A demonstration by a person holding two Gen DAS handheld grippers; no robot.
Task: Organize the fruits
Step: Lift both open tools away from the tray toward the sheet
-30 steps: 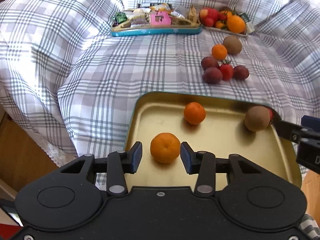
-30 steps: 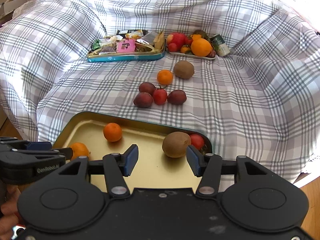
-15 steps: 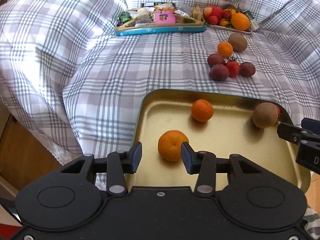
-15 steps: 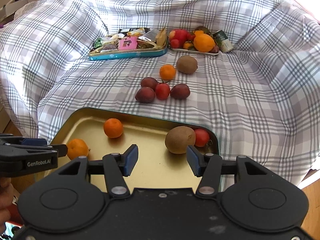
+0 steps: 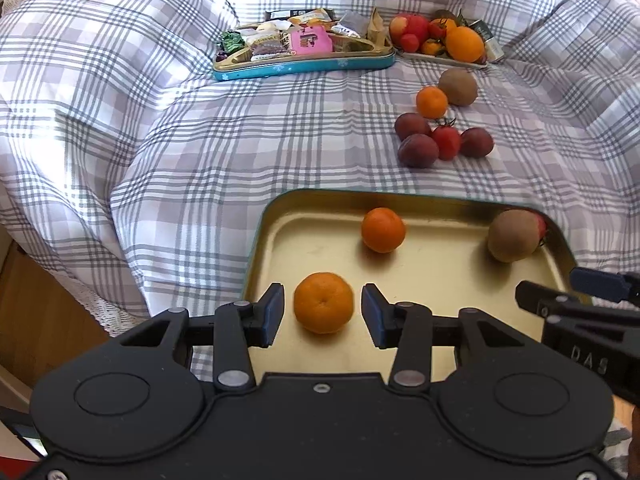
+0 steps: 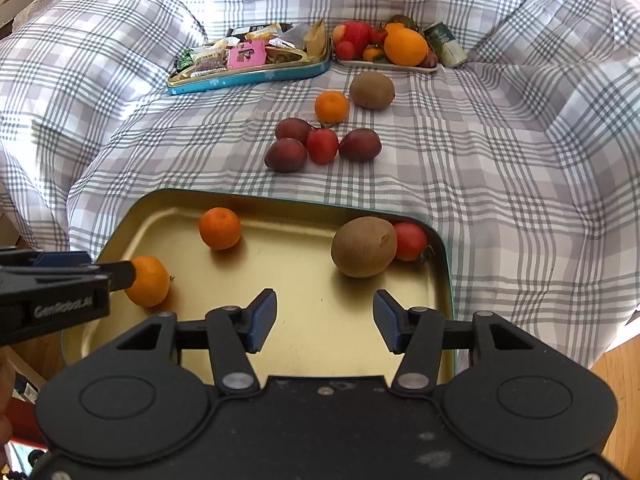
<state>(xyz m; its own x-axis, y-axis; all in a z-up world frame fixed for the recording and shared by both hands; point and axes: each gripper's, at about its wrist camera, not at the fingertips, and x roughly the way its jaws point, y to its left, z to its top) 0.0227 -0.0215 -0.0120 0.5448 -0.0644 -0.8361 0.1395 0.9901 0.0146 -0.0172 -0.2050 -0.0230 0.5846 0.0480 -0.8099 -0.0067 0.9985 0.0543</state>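
Tangerine sits between open left gripper fingers — untouched.

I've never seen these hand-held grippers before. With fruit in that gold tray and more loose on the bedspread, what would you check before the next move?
1. Left hand-held gripper open around the near mandarin, gaps both sides: ok.
2. Right hand-held gripper open, nothing between its fingers: ok.
3. Kiwi and tomato sit inside the gold tray: ok.
4. Second mandarin clear of both grippers: ok.
5. Loose fruit on the bedspread gathered: not ok.
6. Tray lying flat on soft bedding: cannot tell.
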